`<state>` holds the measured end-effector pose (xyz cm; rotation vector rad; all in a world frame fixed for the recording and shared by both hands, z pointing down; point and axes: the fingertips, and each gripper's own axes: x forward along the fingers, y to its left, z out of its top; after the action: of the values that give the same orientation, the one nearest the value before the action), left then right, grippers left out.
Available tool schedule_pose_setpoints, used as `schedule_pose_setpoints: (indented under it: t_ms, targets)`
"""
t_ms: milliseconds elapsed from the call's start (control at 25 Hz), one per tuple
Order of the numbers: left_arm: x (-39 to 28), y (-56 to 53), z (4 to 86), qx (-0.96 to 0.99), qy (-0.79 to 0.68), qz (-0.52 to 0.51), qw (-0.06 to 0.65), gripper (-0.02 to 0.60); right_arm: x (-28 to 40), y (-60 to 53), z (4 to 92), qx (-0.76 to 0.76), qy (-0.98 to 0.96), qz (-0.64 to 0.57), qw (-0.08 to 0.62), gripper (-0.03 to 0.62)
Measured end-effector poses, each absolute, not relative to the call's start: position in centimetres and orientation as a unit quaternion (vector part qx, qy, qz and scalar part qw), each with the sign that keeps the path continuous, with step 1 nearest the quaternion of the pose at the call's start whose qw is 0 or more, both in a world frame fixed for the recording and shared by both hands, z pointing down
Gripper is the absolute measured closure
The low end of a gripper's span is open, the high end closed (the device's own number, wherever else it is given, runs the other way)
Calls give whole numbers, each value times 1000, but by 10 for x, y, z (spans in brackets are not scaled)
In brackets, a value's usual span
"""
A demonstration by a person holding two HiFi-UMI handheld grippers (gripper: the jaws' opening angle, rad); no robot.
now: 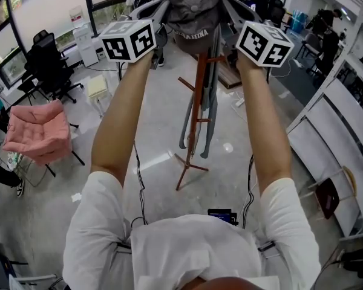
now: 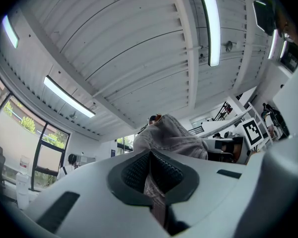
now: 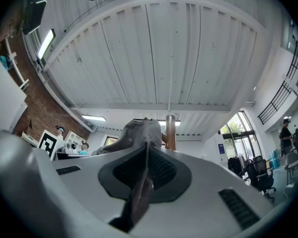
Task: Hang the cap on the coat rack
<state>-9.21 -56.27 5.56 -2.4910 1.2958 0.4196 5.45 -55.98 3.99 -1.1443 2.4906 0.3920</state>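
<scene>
A grey cap (image 1: 193, 8) hangs between my two raised grippers, right over the top of the brown wooden coat rack (image 1: 197, 101). The left gripper (image 1: 161, 18) is shut on the cap's left edge, and the right gripper (image 1: 225, 14) is shut on its right edge. In the left gripper view the cap (image 2: 170, 135) bulges beyond the jaws, with its fabric pinched at the left gripper (image 2: 153, 182). Through the right gripper view I see the cap (image 3: 134, 135) beside the rack's pole (image 3: 170, 132), cloth clamped in the right gripper (image 3: 145, 175). Grey straps dangle from the rack.
A pink armchair (image 1: 36, 132) stands at the left. Black office chairs (image 1: 48, 65) are at the back left. White cabinets (image 1: 336, 132) line the right side. Cables trail across the pale glossy floor (image 1: 151, 138) near the rack's base (image 1: 190, 168).
</scene>
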Motion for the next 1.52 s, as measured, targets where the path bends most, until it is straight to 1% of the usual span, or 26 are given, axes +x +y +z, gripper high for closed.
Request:
schedule_pose_setpoints:
  t_ms: [680,960,1280,1360,1440,1520]
  targets:
    - [-77,-599,88,-873,461,106,117,563,63,-601,76,-430,884,106,152,562]
    - [-73,-606,101,-871,469,92,115,563,65,-607,89,-434,883,97,151,562]
    - [-67,-606,111,-870,472,85,119,561,64,-601,89,-435,881,115,150,559]
    - [-67,-604,111,-867,474,89,125,548,66,-600,90,-434,880,119,151,559]
    - [-69,-603,111,-864,477,96,128,512,69,-597,89,-433,879,123,154,555]
    - [-74,-600,109,-860,482,103,131,495,72,-591,85,-431,879,127,161,533]
